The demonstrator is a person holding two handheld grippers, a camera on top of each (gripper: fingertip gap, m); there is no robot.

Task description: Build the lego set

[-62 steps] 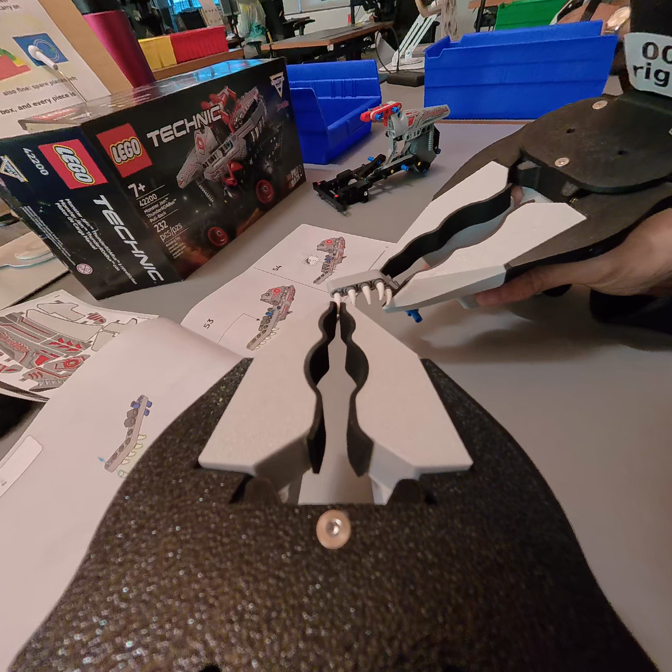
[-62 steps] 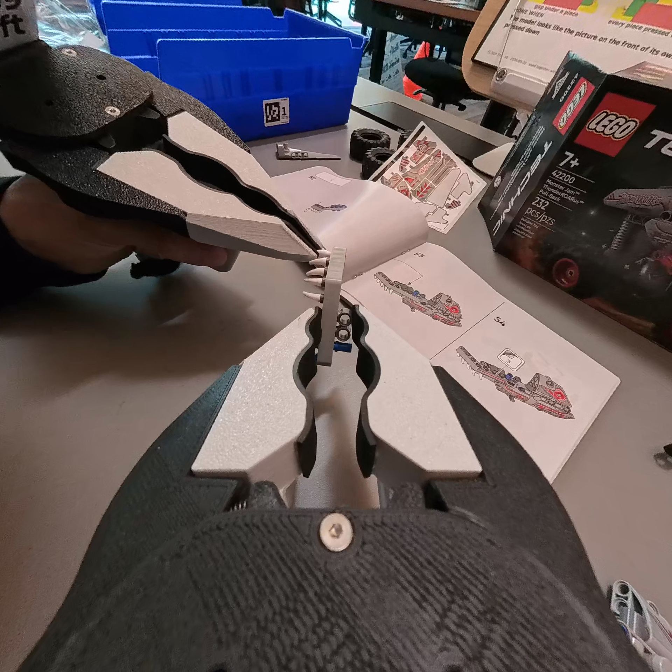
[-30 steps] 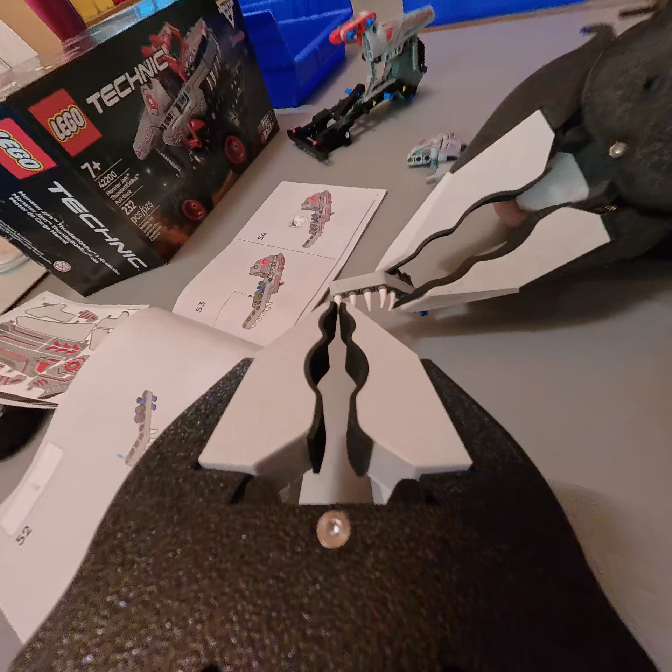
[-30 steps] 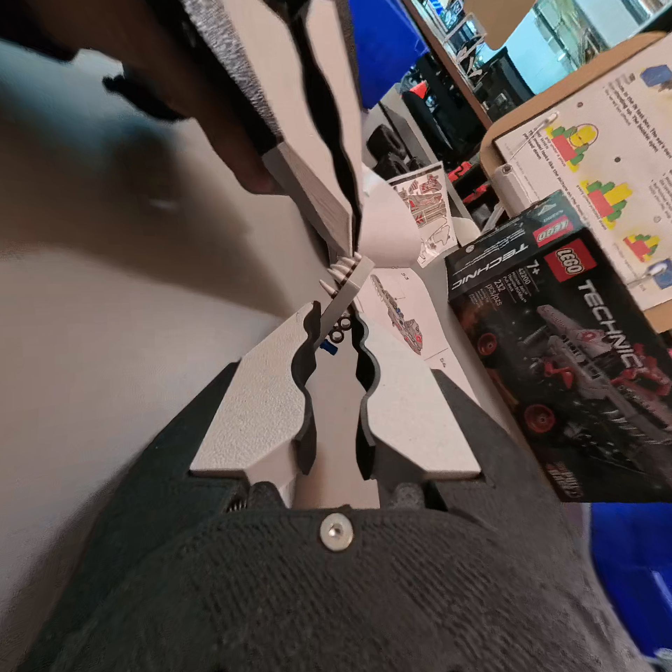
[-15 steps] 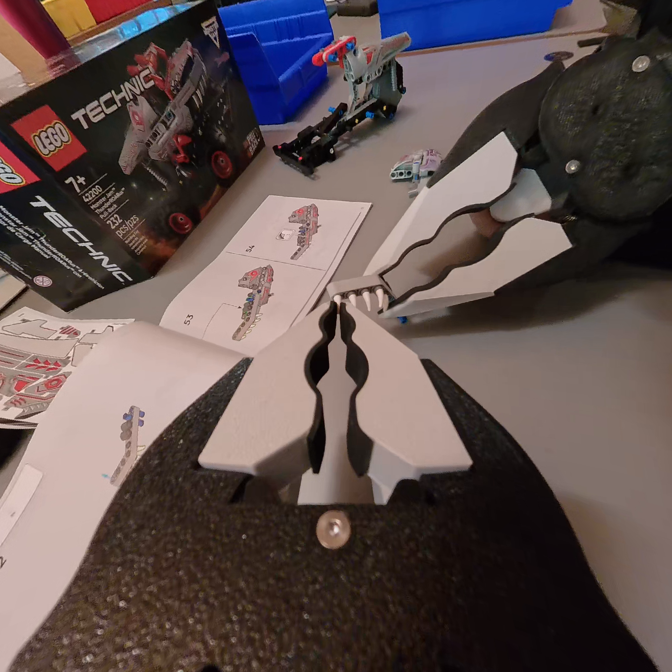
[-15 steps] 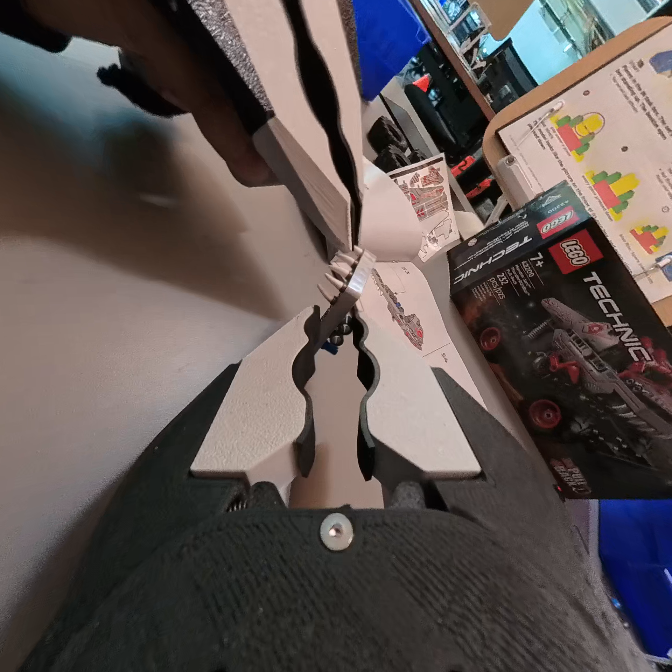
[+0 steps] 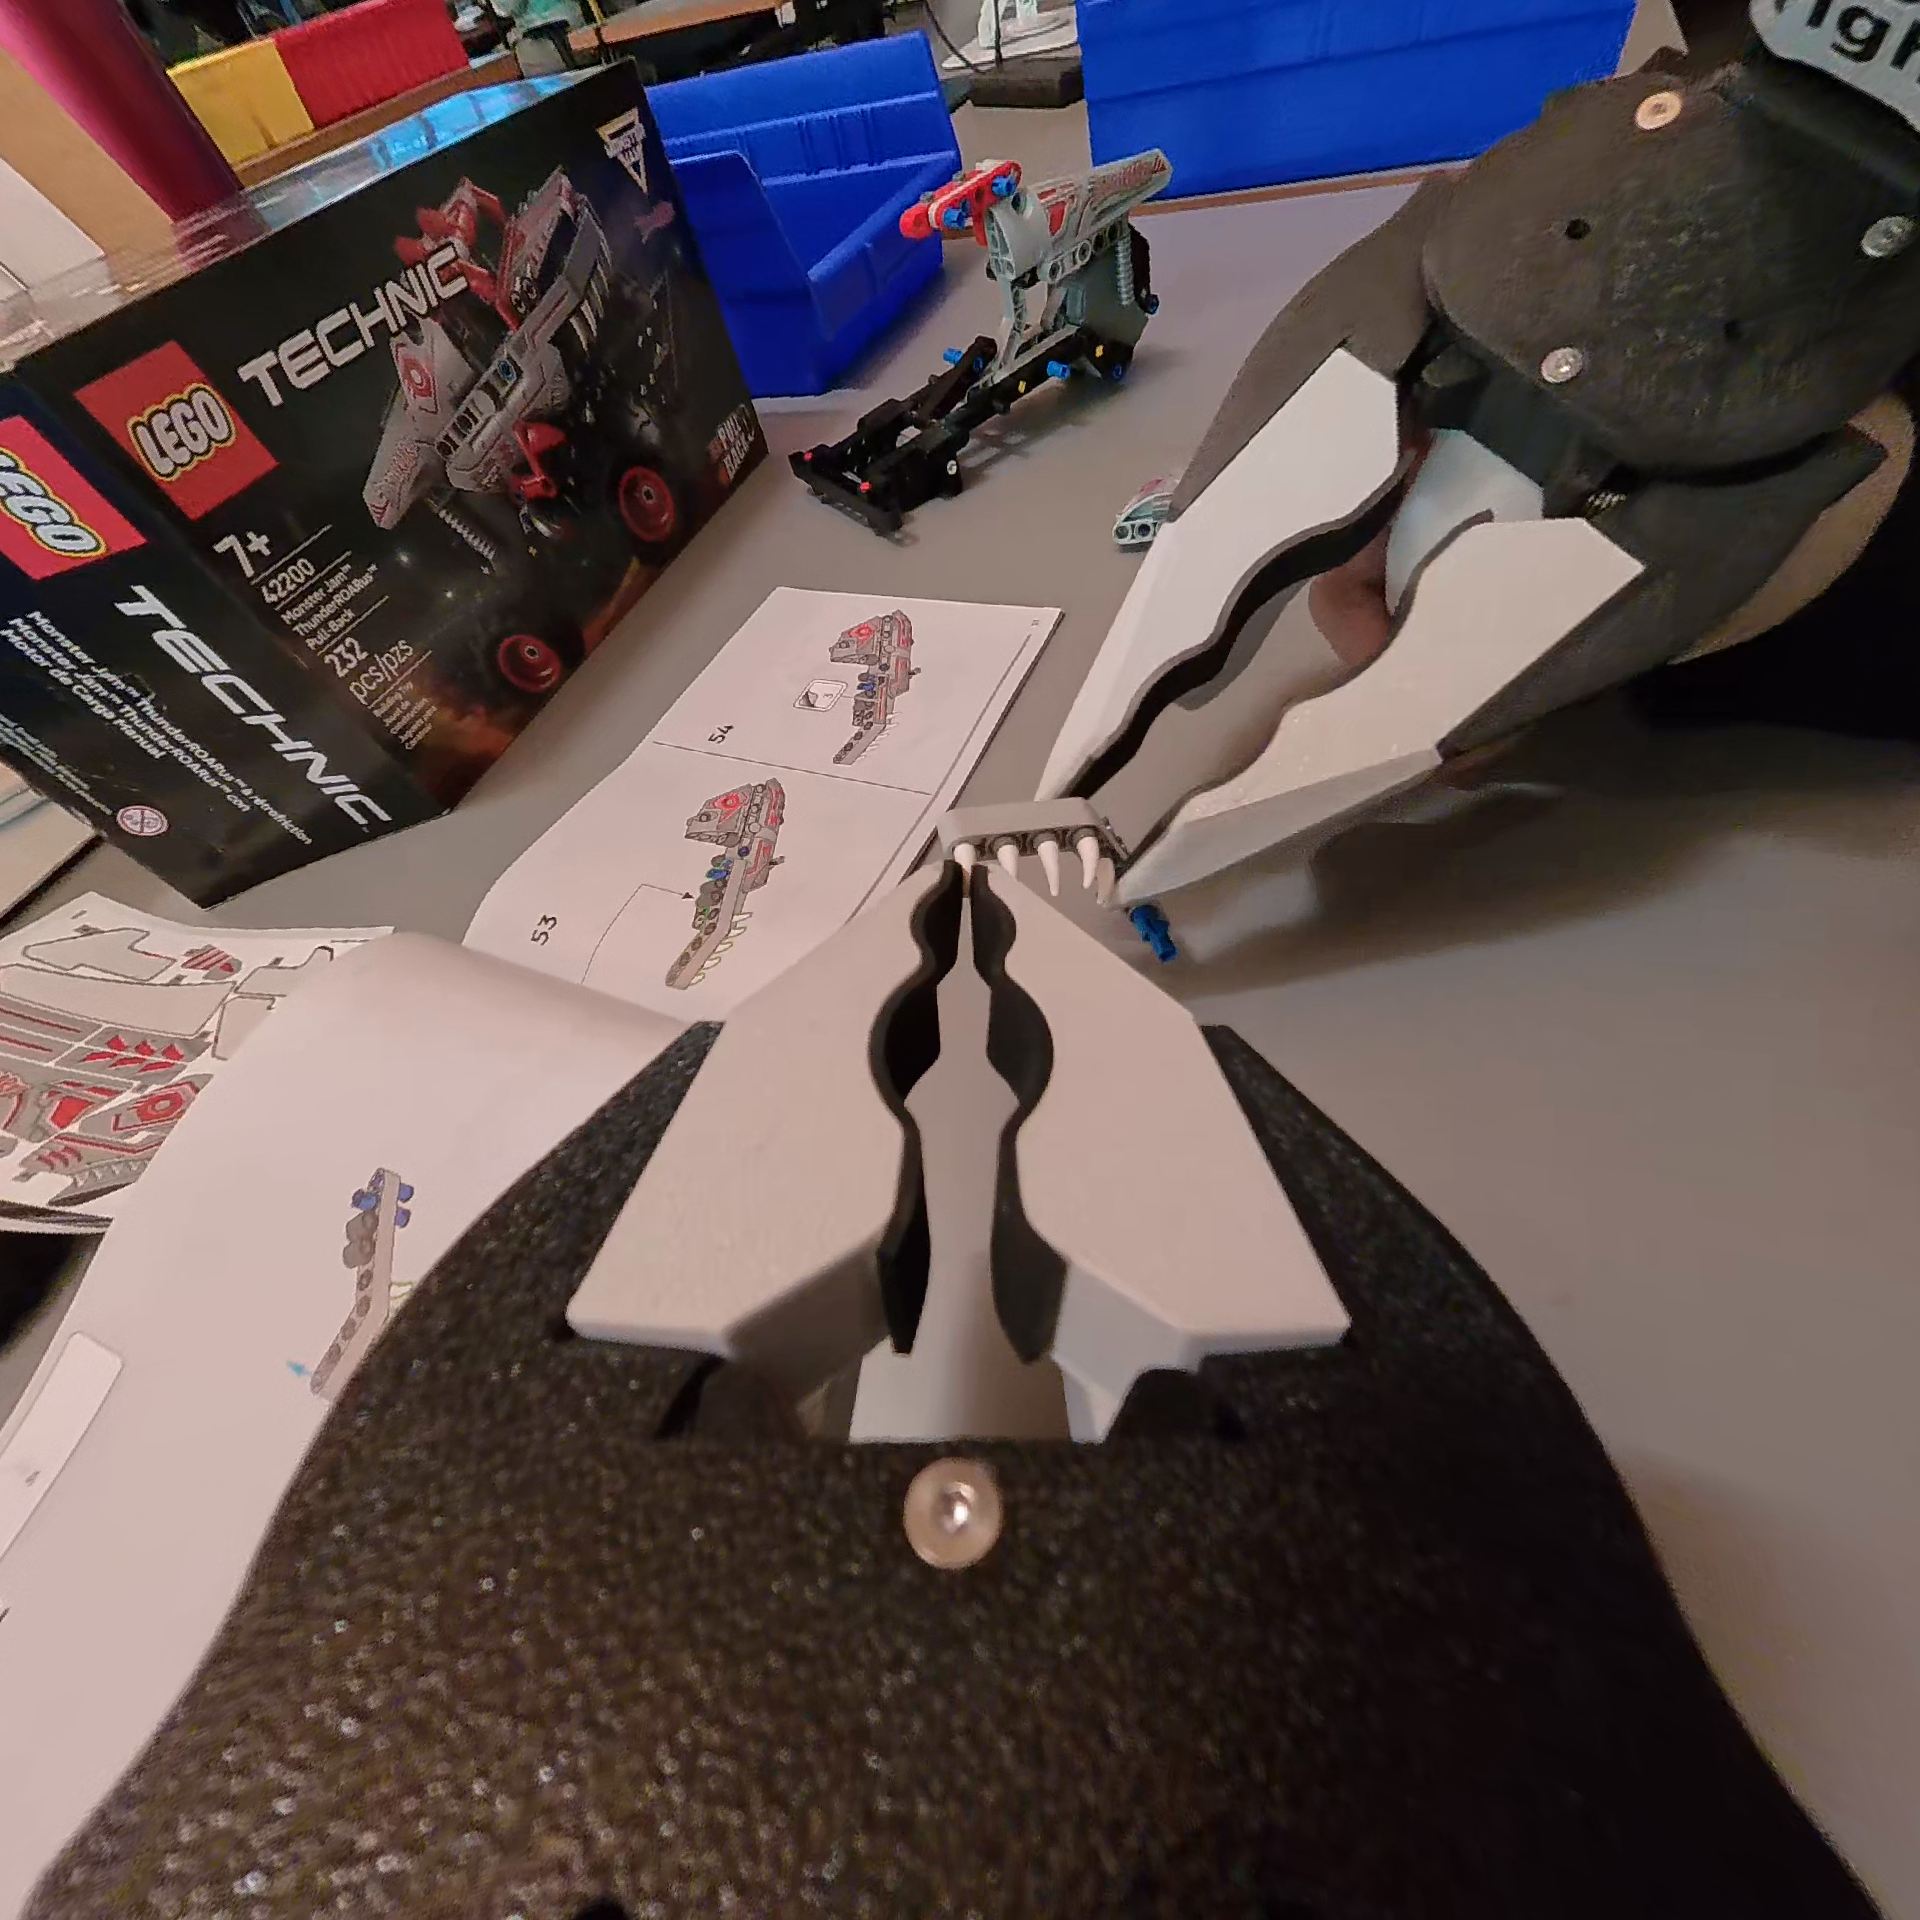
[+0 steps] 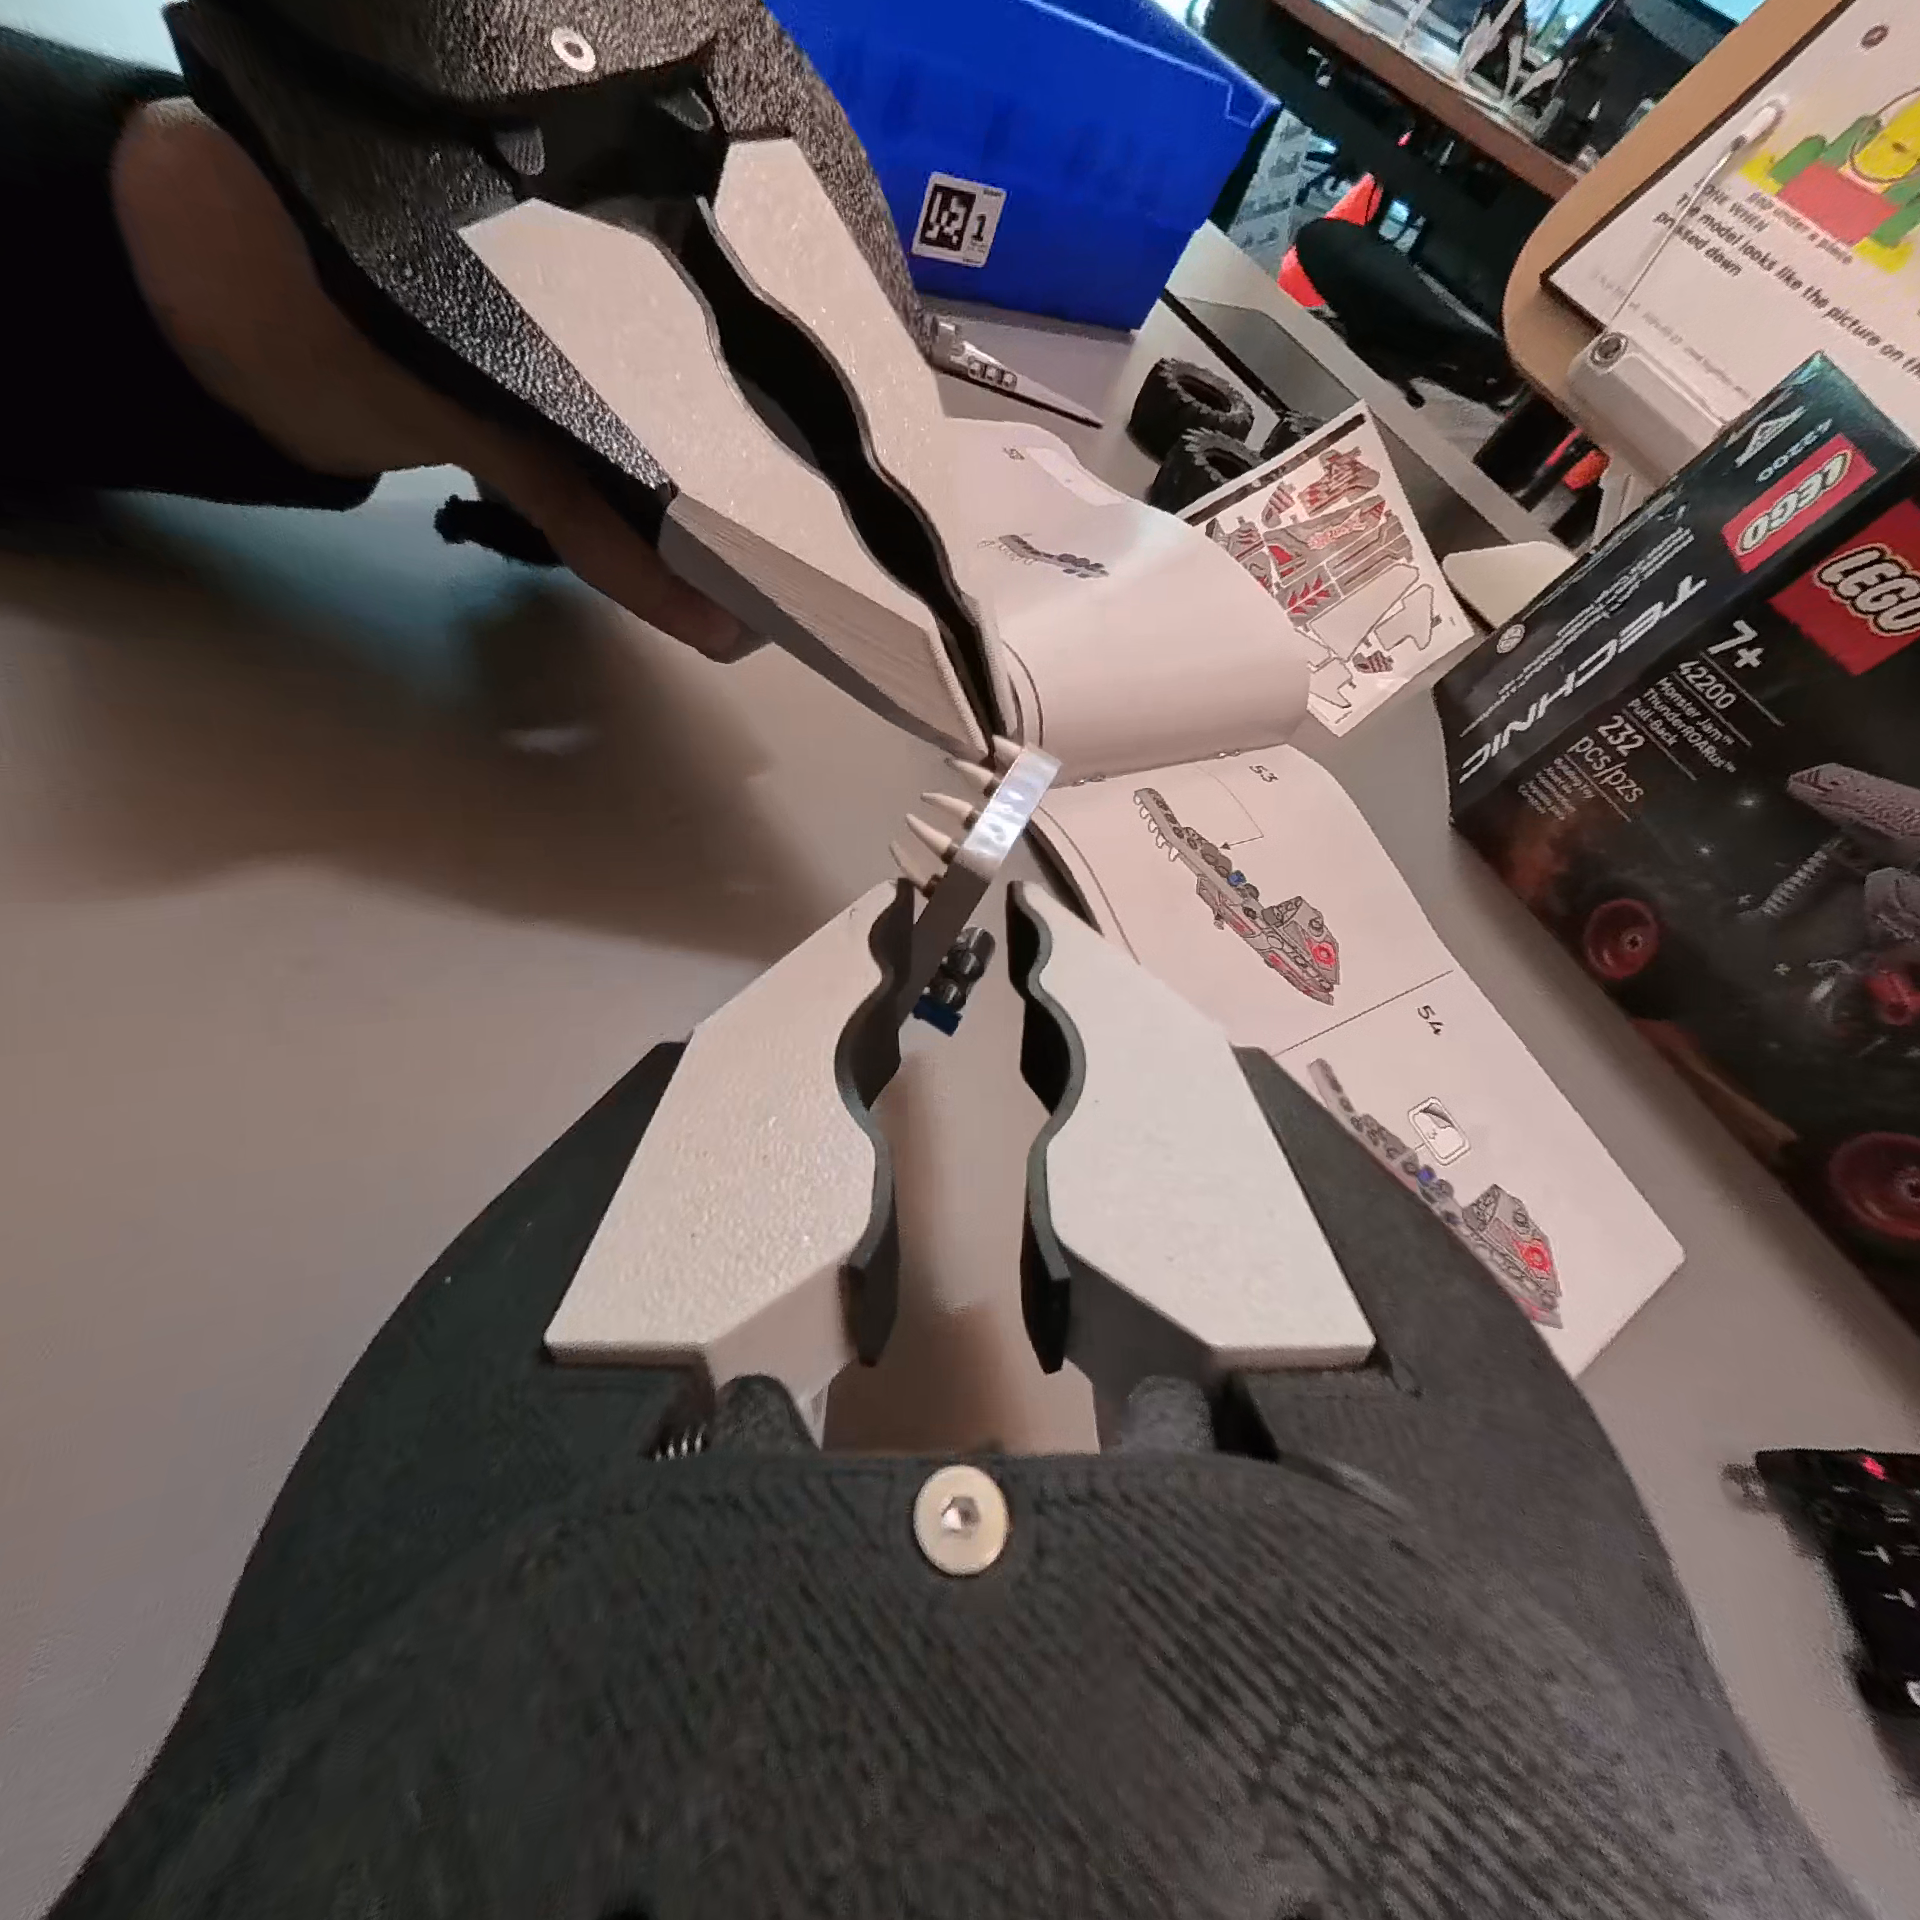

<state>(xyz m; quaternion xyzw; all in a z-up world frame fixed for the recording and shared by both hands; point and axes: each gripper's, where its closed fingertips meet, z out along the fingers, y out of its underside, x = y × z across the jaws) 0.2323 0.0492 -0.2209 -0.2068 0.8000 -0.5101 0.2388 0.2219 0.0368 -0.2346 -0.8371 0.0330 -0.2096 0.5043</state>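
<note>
A grey toothed beam (image 7: 1029, 821) with several white teeth is held between my two grippers above the grey table (image 7: 1558, 1143). My right gripper (image 7: 1107, 862) comes in from the right and is shut on the beam's end; in its own view (image 8: 951, 909) the beam (image 8: 997, 821) stands tilted between the jaws, with black and blue pins on its side. My left gripper (image 7: 966, 883) is shut, its tips pinching the end white tooth (image 7: 964, 854). In the right wrist view it (image 8: 987, 738) reaches down from the upper left to that end.
The open instruction booklet (image 7: 790, 769) lies under the grippers, with the set's black box (image 7: 364, 499) behind it. A part-built chassis (image 7: 997, 353), blue bins (image 7: 821, 208) and a sticker sheet (image 7: 83, 1060) lie around. Black tyres (image 8: 1184, 405) sit by the booklet. My left and right fingertips are right by each other.
The right gripper has rolled back toward level with the beam still in it. The left gripper stays pinched at the beam's end tooth; both have shifted slightly together.
</note>
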